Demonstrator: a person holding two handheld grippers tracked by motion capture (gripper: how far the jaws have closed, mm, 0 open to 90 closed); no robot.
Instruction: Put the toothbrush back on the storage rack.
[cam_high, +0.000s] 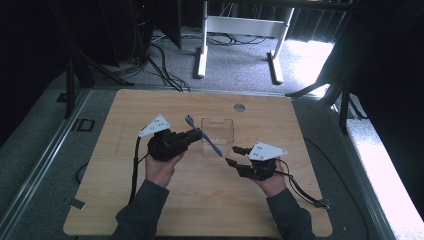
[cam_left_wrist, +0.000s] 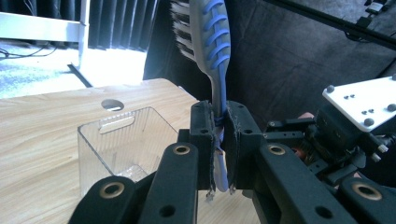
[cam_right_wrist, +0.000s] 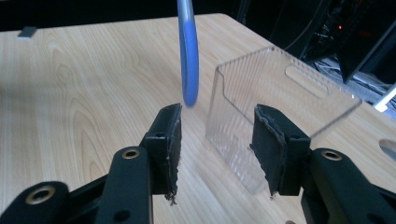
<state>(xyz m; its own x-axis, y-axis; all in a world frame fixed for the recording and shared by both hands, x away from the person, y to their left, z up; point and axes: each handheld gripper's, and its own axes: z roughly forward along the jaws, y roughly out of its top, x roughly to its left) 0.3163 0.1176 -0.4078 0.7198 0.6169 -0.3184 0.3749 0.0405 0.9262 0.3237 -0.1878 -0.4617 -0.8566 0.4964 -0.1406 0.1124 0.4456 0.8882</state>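
A blue and grey toothbrush (cam_high: 204, 135) is clamped at its neck by my left gripper (cam_high: 199, 133), which is shut on it. In the left gripper view the brush head (cam_left_wrist: 205, 28) sticks up above the jaws (cam_left_wrist: 219, 140). The handle end (cam_right_wrist: 188, 60) hangs just above and ahead of my right gripper (cam_right_wrist: 217, 140), which is open with nothing between its fingers. A clear plastic box (cam_high: 217, 132) stands on the wooden table (cam_high: 150, 107) behind the brush, also seen as an open-topped bin (cam_left_wrist: 116, 144) and a transparent box (cam_right_wrist: 275, 107). The right gripper (cam_high: 234, 155) sits to the lower right of the box.
A round cable hole (cam_high: 239, 107) lies in the table near its far edge. A white desk frame (cam_high: 240, 35) and loose cables stand on the floor beyond. The other hand's gripper with its white plate (cam_left_wrist: 359, 102) shows at the right of the left gripper view.
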